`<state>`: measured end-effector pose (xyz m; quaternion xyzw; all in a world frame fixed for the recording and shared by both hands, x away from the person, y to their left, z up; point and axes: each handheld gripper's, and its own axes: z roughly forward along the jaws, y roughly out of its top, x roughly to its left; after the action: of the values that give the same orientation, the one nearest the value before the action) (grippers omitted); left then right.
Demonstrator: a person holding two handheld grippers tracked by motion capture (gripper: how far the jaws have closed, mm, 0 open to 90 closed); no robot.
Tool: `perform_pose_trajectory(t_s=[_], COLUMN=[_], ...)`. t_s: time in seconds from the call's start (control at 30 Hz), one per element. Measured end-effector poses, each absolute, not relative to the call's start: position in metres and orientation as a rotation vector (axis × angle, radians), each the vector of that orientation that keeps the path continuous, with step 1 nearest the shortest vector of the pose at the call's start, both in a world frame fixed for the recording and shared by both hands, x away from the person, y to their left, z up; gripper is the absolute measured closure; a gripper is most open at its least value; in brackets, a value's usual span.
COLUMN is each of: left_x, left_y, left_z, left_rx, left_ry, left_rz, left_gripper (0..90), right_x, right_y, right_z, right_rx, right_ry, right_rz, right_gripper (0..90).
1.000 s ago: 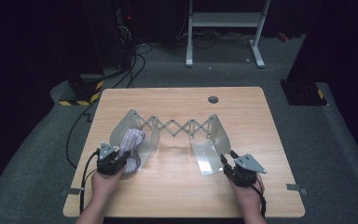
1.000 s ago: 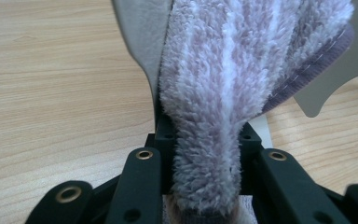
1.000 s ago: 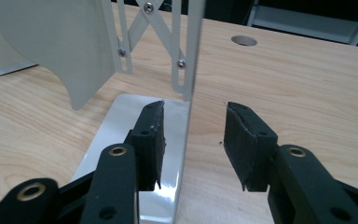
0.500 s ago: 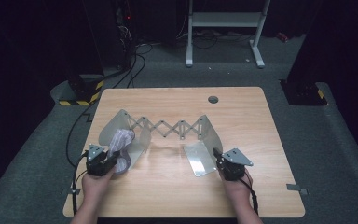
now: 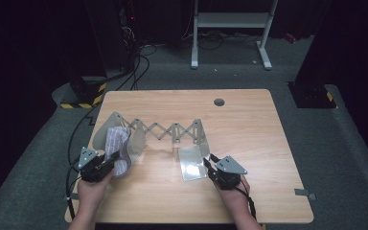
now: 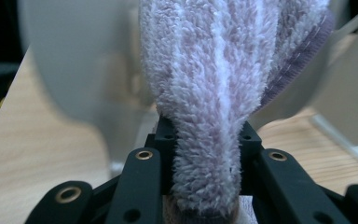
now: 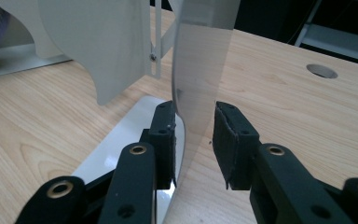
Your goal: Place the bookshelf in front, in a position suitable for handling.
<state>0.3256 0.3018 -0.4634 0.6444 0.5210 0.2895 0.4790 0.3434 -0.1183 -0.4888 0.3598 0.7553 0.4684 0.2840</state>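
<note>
A metal scissor rack stands across the wooden table. A lavender striped towel hangs against the rack's left end plate. My left gripper is shut on the towel's lower end; in the left gripper view the towel bulges up from between the pads of that gripper. My right gripper sits at the right end plate's flat base. Its jaws have just been opening, and in the right gripper view the thin upright plate stands between them with a gap on one side of the gripper.
A round hole marks the table's far side. Cables and a white stand lie on the dark floor beyond. The table's front edge runs just behind both hands.
Both grippers have shifted left, and the rack and towel have moved left with them. The right gripper's jaws stand wider around the plate than half a second ago.
</note>
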Motion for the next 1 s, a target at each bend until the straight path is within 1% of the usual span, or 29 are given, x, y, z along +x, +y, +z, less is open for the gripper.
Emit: perform_pose_trajectory(t_s=[0.2, 0.37, 0.53, 0.67, 0.83, 1.0], left_x=[0.307, 0.304, 0.314, 0.327, 0.34, 0.345], left_y=[0.281, 0.257, 0.231, 0.217, 0.225, 0.242], left_z=[-0.426, -0.419, -0.438, -0.464, -0.483, -0.489], left_rx=[1.515, 1.528, 1.598, 1.66, 1.661, 1.625], left_ry=[1.12, 1.039, 1.026, 1.065, 1.156, 1.227], left_rz=[0.723, 0.657, 0.573, 0.557, 0.567, 0.593], left_gripper=[69.9, 69.2, 69.0, 69.0, 69.1, 69.5], right_x=[0.336, 0.332, 0.328, 0.327, 0.327, 0.327], right_y=[-0.13, -0.137, -0.141, -0.144, -0.146, -0.145], right_z=[-0.489, -0.49, -0.491, -0.492, -0.493, -0.494], right_rx=[0.962, 0.984, 0.991, 1.007, 1.013, 1.013], right_ry=[2.017, 2.001, 1.993, 1.989, 1.992, 2.0], right_rz=[1.25, 1.248, 1.237, 1.228, 1.224, 1.224], right_gripper=[65.4, 63.6, 63.3, 63.4, 63.5, 63.7])
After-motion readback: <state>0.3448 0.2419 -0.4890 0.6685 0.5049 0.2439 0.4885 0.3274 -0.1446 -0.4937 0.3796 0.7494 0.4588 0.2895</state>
